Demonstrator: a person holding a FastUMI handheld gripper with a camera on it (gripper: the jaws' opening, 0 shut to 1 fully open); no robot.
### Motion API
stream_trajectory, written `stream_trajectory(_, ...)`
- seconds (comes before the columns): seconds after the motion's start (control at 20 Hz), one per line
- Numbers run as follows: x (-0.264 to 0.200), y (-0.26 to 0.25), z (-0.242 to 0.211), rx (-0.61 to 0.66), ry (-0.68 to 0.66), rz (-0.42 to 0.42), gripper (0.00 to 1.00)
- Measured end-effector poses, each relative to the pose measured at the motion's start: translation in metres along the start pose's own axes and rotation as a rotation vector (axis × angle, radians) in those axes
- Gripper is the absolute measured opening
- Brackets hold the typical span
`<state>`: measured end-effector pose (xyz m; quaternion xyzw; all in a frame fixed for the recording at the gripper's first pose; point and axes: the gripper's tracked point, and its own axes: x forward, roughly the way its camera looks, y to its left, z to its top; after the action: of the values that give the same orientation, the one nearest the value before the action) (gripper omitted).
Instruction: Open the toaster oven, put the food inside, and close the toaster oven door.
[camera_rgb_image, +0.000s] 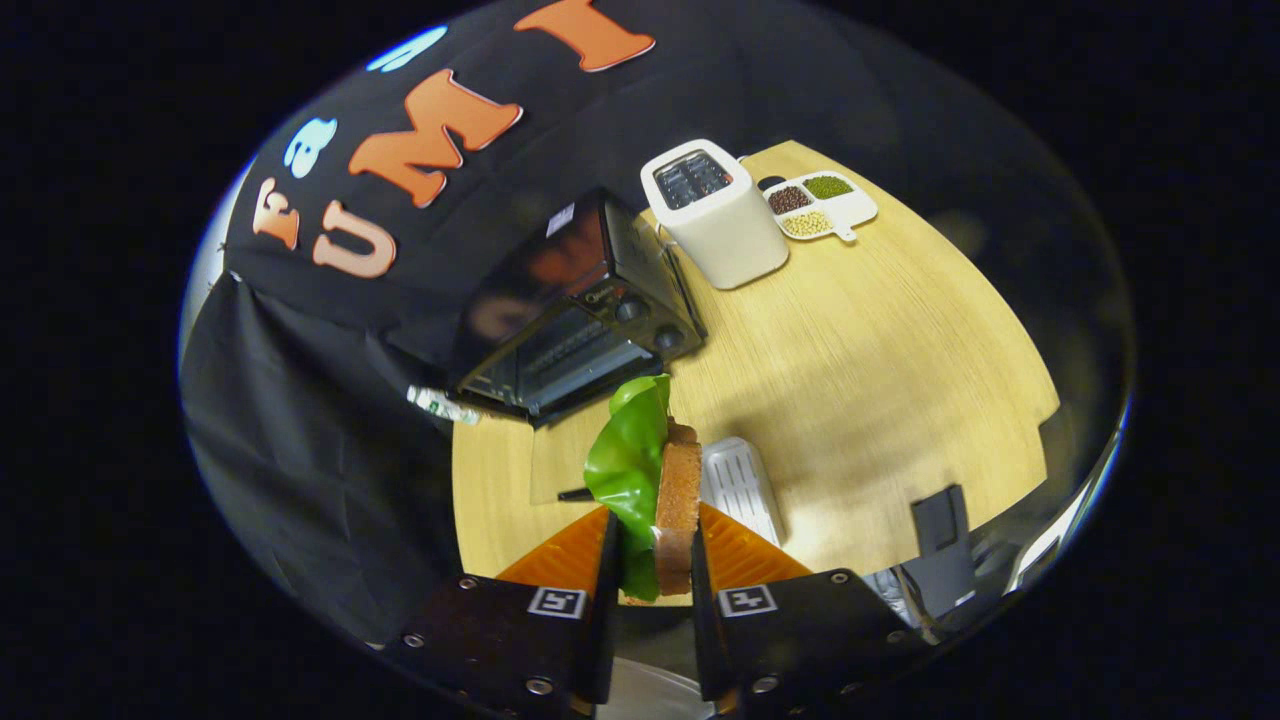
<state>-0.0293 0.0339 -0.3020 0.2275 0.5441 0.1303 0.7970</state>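
With the toaster oven (580, 310) door already down, the jaws of the gripper (650, 575) clamp the sandwich (655, 480) above the desk (880, 360), short of the oven; loading and closing remain

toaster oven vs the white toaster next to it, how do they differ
The toaster oven is black and wide with a front opening, door down and rack showing; the white toaster is tall, with slots on top. The oven has knobs beside its opening; none show on the toaster. Both stand on the wooden table, beyond the gripper holding the sandwich.
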Motion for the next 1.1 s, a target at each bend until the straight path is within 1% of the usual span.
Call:
stream_trajectory(0.05, 0.006, 0.014, 0.001, 0.047, -0.035, 0.033, 0.29)
stream_trajectory(0.2, 0.029, 0.043, -0.009, 0.112, -0.108, 0.079, 0.28)
stream_trajectory(0.35, 0.059, 0.080, -0.015, 0.197, -0.179, 0.143, 0.29)
stream_trajectory(0.55, 0.109, 0.105, -0.032, 0.268, -0.223, 0.169, 0.28)
stream_trajectory(0.65, 0.128, 0.118, -0.034, 0.338, -0.253, 0.214, 0.28)
stream_trajectory(0.75, 0.152, 0.123, -0.033, 0.403, -0.290, 0.236, 0.28)
stream_trajectory(0.9, 0.180, 0.118, -0.025, 0.502, -0.357, 0.222, 0.28)
stream_trajectory(1.1, 0.200, 0.119, 0.001, 0.631, -0.478, 0.273, 0.28)
